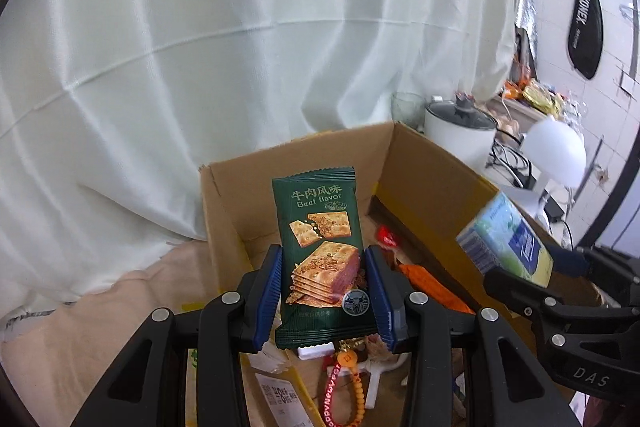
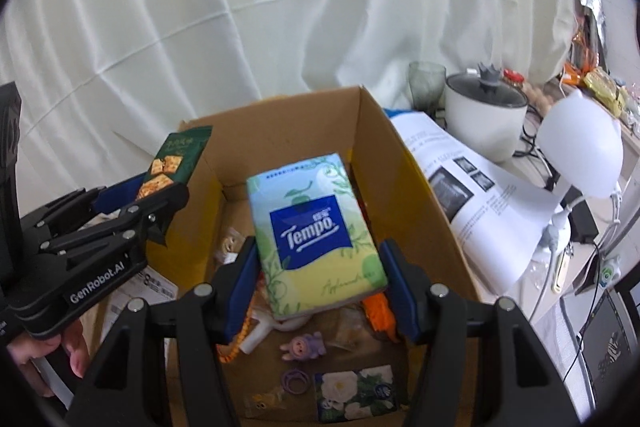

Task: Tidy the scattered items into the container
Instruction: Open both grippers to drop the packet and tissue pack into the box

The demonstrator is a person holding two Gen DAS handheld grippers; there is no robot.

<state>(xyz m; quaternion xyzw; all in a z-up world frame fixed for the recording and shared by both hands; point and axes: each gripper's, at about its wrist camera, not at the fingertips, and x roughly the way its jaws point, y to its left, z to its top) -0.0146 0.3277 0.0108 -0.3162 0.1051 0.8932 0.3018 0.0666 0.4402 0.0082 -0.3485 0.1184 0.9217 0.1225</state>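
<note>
My left gripper point(image 1: 325, 291) is shut on a dark green beef-flavour cracker packet point(image 1: 322, 251), held upright over the open cardboard box point(image 1: 296, 155). The same packet point(image 2: 172, 163) and left gripper point(image 2: 156, 187) show at the left of the right wrist view, above the box's left wall. My right gripper point(image 2: 318, 287) is shut on a green and yellow Tempo tissue pack point(image 2: 316, 231), held over the box point(image 2: 280, 123) interior. That pack point(image 1: 504, 243) appears at the right of the left wrist view. Several small items lie on the box floor.
Inside the box lie a bead bracelet point(image 1: 348, 387), an orange item point(image 2: 378, 311), a purple toy point(image 2: 306, 345), purple hair ties point(image 2: 296, 381) and a floral tissue pack point(image 2: 356, 393). A white pot point(image 2: 486, 123), a white lamp point(image 2: 580, 155) and printed paper point(image 2: 480, 195) stand to the right. A white cloth hangs behind.
</note>
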